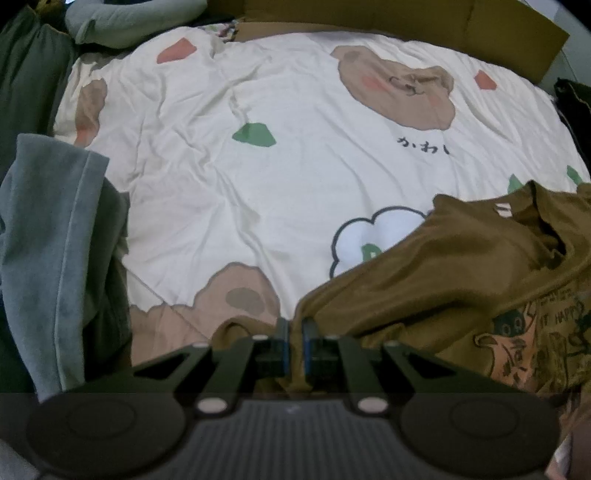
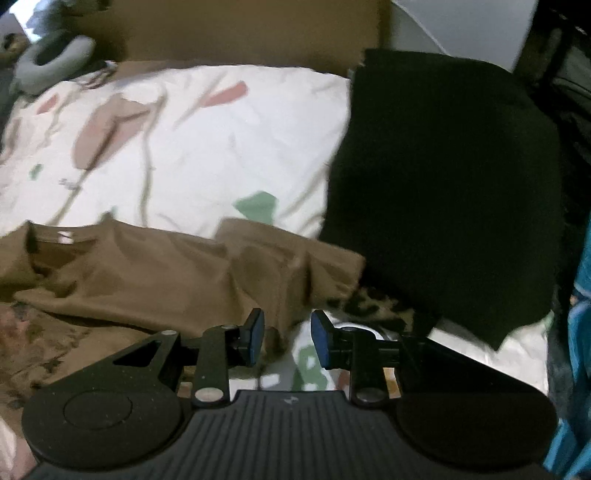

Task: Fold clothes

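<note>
One brown T-shirt (image 1: 461, 266) lies crumpled on the near part of a bed, over a cream quilt (image 1: 240, 155) printed with bears and green leaves. A pinch of its cloth runs up between the fingers of the left claw (image 1: 294, 332), which is squeezed tight on the fabric, probably to hold one edge while the shirt is laid out for folding. The right claw (image 2: 286, 328) stands partly apart with nothing pressed between its blue pads; the shirt (image 2: 166, 273) sits just beyond its fingertips and quilt shows in the gap, so it looks to have let go or to be about to take hold.

Only the left view shows the shirt's printed cartoon panel (image 1: 535, 339), its neck opening, a blue-grey garment (image 1: 48, 240) hanging at the left edge and a cardboard box (image 1: 406, 22) at the far side. Only the right view, which is blurred, shows a folded black garment (image 2: 443, 184) lying on the quilt just beside the shirt, perhaps finished already.
</note>
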Action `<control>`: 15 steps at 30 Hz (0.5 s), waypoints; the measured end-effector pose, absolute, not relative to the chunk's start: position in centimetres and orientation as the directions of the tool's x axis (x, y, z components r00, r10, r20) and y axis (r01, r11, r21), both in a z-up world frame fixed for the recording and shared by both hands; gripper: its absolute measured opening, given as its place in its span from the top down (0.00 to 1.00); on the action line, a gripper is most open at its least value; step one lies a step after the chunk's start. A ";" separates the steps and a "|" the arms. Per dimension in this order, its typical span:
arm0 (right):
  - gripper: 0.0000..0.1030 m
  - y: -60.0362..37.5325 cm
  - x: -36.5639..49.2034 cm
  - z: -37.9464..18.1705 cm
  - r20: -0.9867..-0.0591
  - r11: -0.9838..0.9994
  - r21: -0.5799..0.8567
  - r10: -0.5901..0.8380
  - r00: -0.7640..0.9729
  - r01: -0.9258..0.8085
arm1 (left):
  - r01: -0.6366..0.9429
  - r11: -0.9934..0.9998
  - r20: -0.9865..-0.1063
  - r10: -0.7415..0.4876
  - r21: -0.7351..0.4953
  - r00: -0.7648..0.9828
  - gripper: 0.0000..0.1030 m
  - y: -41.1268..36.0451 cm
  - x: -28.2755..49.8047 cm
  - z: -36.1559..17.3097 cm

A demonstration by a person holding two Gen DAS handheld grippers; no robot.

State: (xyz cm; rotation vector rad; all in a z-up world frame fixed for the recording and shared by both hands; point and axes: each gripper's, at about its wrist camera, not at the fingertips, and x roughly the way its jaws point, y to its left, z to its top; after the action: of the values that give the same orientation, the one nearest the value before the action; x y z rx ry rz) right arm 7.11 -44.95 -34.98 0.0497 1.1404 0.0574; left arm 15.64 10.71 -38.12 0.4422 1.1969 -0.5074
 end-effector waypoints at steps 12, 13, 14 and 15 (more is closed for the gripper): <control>0.66 -43.3 13.9 -34.9 -0.891 0.969 0.196 0.241 0.383 -0.153 | 0.586 0.809 -0.954 -0.134 0.050 0.267 0.92 10.9 15.3 -38.7; 0.66 -43.1 14.5 -35.1 -0.893 0.966 0.201 0.249 0.376 -0.161 | 0.588 0.807 -0.955 -0.134 0.050 0.266 0.92 10.9 15.3 -38.8; 0.66 -42.9 15.2 -35.4 -0.894 0.964 0.206 0.256 0.368 -0.170 | 0.589 0.806 -0.955 -0.134 0.051 0.266 0.92 10.9 15.4 -38.8; 0.66 -42.7 16.0 -35.7 -0.897 0.959 0.216 0.269 0.351 -0.184 | 0.590 0.805 -0.955 -0.135 0.050 0.265 0.92 10.9 15.4 -38.8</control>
State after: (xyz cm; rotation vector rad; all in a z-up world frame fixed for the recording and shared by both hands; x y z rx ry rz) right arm 15.96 -42.69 -35.74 0.0821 1.1766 0.2936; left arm 15.40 10.94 -38.77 0.4428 1.2121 -0.5118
